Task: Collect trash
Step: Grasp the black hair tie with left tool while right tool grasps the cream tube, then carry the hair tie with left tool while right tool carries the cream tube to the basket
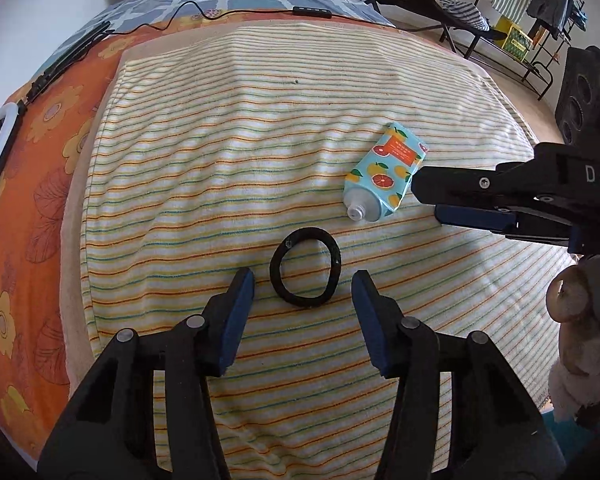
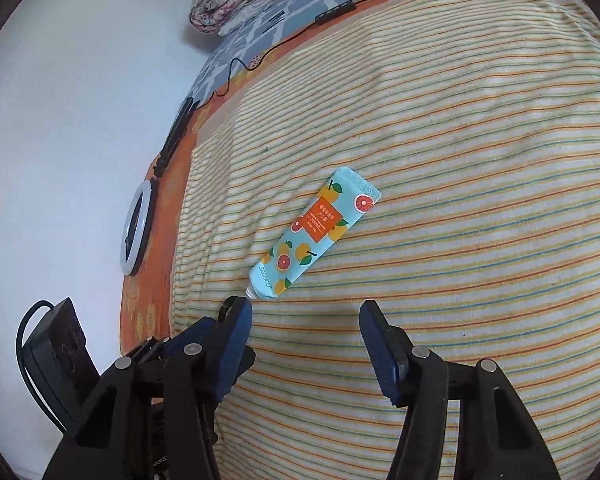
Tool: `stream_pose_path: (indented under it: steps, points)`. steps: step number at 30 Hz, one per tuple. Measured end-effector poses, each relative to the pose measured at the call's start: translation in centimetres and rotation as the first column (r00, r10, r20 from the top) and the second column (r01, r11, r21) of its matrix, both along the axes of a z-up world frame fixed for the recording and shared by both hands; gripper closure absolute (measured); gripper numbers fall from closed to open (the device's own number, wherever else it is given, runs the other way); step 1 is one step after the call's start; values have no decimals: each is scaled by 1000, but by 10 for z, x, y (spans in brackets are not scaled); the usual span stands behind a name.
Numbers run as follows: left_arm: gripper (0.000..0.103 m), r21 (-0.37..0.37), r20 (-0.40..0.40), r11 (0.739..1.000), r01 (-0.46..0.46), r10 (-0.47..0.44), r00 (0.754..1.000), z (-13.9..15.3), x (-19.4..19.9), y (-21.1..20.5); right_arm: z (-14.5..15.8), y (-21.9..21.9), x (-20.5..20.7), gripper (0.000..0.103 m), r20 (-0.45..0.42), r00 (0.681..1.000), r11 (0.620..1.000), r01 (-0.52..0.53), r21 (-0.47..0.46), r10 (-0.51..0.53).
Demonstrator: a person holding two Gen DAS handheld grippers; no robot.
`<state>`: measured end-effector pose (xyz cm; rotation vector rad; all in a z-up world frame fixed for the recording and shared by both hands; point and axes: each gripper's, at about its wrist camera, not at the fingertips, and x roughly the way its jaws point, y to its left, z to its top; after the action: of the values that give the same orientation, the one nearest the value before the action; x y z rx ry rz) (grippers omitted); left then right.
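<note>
**Nothing collected yet: two pieces of trash are still lying on the bed**

On the striped terry towel [image 1: 260, 152] in cream, orange and green, which is spread over the bed, two items can be seen. A black ring of soft elastic material [image 1: 305, 267] lies flat just in front of the left gripper [image 1: 303, 292], whose blue-padded jaws are held moderately apart on both sides of it; the ring is not touched by the pads and nothing is held. A light-blue squeezable tube printed with oranges and grapefruits, without its cap [image 2: 314, 236], lies a little farther away. The right gripper [image 2: 306, 326] is pointed at the nozzle end of this tube, with jaws partly open and empty (the tube is ahead of the fingertips, not between them).

It is judged that the task is at its beginning: both items must still be grasped, lifted and carried away. No bin or bag is shown in either view, so the destination cannot be told.
</note>
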<state>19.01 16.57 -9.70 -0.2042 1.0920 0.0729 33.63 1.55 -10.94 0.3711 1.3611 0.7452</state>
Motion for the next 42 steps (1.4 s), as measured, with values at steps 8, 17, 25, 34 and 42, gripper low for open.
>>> stream_pose_path:
  steps: [8,17,25,34,42]
  points:
    - [77,4,12,1000,1,-1,1000,0,6,8,-3,19,25,51,17,996,996,86,15,-86]
    - [94,-27,19,1000,-13,14,1000,2,0,16,3,42,37,70,108,992,995,70,-66,-62]
    - [97,-47,38,997,-59,60,997,13,-18,35,14,83,31,33,196,977,966,-31,-258,84]
    - [97,-60,63,992,-107,111,992,24,-40,56,17,91,15,79,318,895,864,-131,-486,314]
    - [40,-67,39,994,-82,85,996,18,-23,41,19,56,17,99,296,919,907,-125,-403,258]
